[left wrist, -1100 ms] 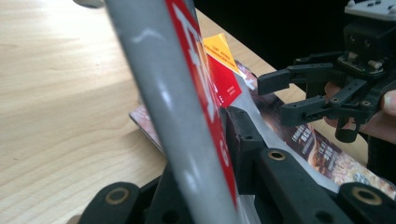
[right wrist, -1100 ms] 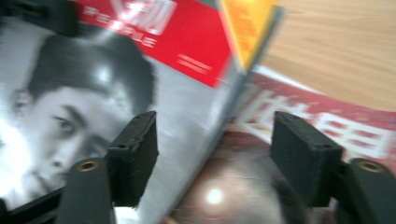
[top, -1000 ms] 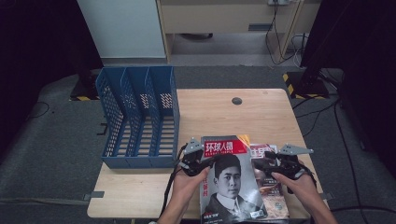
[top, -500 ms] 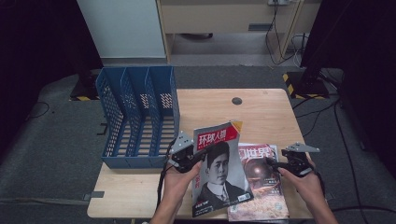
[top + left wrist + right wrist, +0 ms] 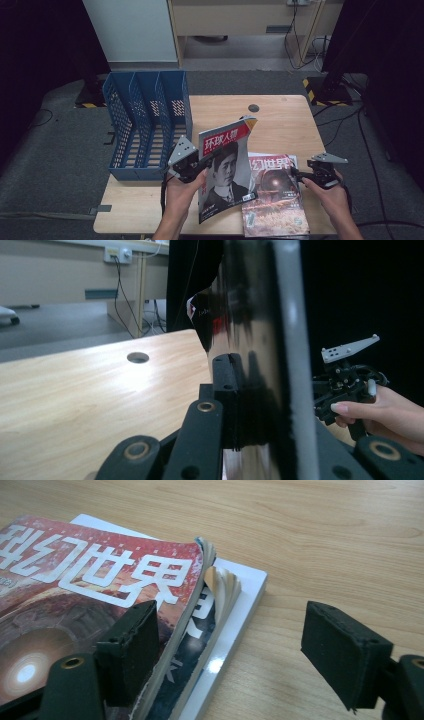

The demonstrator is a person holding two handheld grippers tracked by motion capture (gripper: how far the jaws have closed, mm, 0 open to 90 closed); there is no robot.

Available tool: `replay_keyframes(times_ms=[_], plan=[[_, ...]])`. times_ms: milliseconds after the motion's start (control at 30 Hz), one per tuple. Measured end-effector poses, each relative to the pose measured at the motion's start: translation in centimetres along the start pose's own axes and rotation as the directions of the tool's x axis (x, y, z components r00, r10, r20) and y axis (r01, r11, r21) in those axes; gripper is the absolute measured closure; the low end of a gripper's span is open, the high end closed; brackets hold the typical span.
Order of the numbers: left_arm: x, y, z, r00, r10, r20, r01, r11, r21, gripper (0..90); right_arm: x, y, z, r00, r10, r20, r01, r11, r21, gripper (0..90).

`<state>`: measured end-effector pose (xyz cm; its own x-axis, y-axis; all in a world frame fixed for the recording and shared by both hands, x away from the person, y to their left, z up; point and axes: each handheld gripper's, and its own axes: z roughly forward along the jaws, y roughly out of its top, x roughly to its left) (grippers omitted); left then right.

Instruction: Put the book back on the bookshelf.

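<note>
Jaws of the left gripper (image 5: 210, 161) pinch the portrait magazine (image 5: 225, 167) by its edge in the high view, tilted up off the table (image 5: 280, 117) beside the blue file rack (image 5: 147, 122); filing it there looks like the step in hand, calling for a lift over the rack's wall. From the left gripper view the pads clamp the glossy cover (image 5: 250, 340). In the right gripper view the right gripper (image 5: 230, 652) stands open and empty over the stack's corner, one pad near the red magazine (image 5: 95, 590).

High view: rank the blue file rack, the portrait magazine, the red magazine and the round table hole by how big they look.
1. blue file rack
2. and 3. portrait magazine and red magazine: alike; the portrait one is lifted nearer the camera, the red one partly covered, so unranked
4. round table hole
</note>
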<state>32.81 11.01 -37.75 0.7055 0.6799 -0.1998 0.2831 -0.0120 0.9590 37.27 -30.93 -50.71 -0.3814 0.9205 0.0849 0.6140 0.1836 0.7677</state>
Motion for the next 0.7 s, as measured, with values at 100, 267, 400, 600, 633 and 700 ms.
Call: replay_keyframes(times_ms=[100, 267, 400, 600, 633, 700], plan=[[-0.1, 0.4, -0.4, 1.0000, 0.008, 0.002, -0.008, 0.9998, -0.017, 86.7, -0.2, 0.0, -0.2, 1.0000, 0.000, 0.007, 0.000, 1.000, -0.001, 28.5], [-0.3, 0.9, -0.8, 0.9999, 0.015, 0.002, -0.015, 0.9992, -0.036, 86.7, -0.5, -0.1, -0.3, 0.9990, -0.025, 0.038, 0.024, 0.999, 0.024, 36.5], [-0.6, 1.6, -1.4, 0.9996, 0.027, 0.001, -0.027, 0.9978, -0.061, 86.7, -0.5, -0.2, -0.3, 0.9987, -0.033, 0.039, 0.032, 0.999, 0.036, 38.8], [-0.9, 2.4, -2.0, 0.9986, 0.052, -0.005, -0.052, 0.9956, -0.077, 86.8, -0.4, -0.3, -0.3, 0.9988, -0.032, 0.038, 0.031, 0.999, 0.036, 38.5], [-0.9, 2.5, -2.1, 0.9984, 0.057, -0.007, -0.057, 0.9953, -0.078, 86.7, -0.4, -0.3, -0.3, 0.9987, -0.032, 0.039, 0.031, 0.999, 0.034, 38.4], [-0.9, 2.9, -2.4, 0.9977, 0.066, -0.012, -0.067, 0.9946, -0.080, 86.8, -0.4, -0.3, -0.3, 0.9985, -0.038, 0.039, 0.037, 0.999, 0.033, 38.2]])
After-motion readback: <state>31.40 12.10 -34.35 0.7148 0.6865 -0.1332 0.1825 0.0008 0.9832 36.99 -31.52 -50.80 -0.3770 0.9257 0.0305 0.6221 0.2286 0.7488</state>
